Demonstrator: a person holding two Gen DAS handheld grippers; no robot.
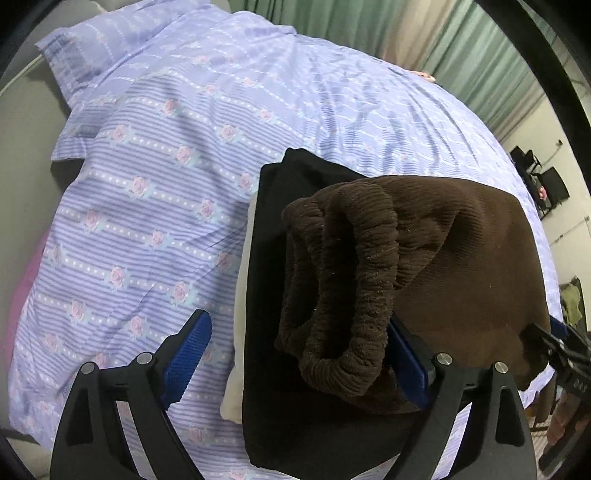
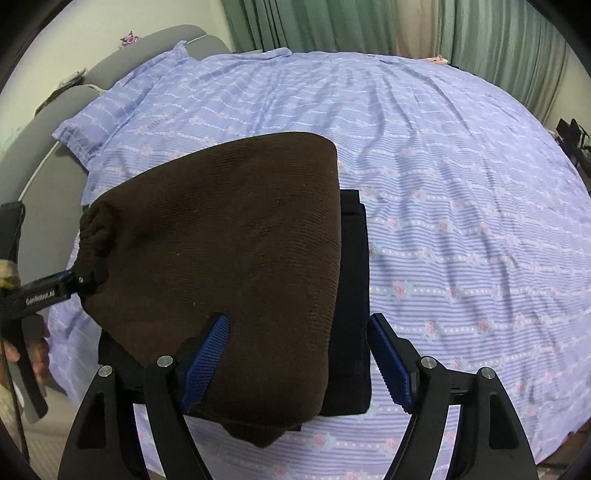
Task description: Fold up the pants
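Folded brown corduroy pants [image 1: 454, 258] lie on top of a folded black garment [image 1: 269, 229] on the bed; the pants also show in the right wrist view [image 2: 229, 240]. Their bunched elastic waistband [image 1: 347, 288] faces my left gripper [image 1: 295, 354], which is open, its blue pads either side of the waistband. My right gripper [image 2: 299, 354] is open, its left pad [image 2: 207, 362] against the brown pants' near edge, the right pad beside the black garment [image 2: 354, 295]. Neither gripper holds cloth.
The bed has a lilac striped floral cover [image 2: 461, 184] and pillows [image 1: 107, 48] at the headboard. A cream cloth [image 1: 240, 332] peeks from under the black garment. Green curtains [image 2: 480, 29] hang behind the bed. Chairs [image 1: 546, 181] stand at the far right.
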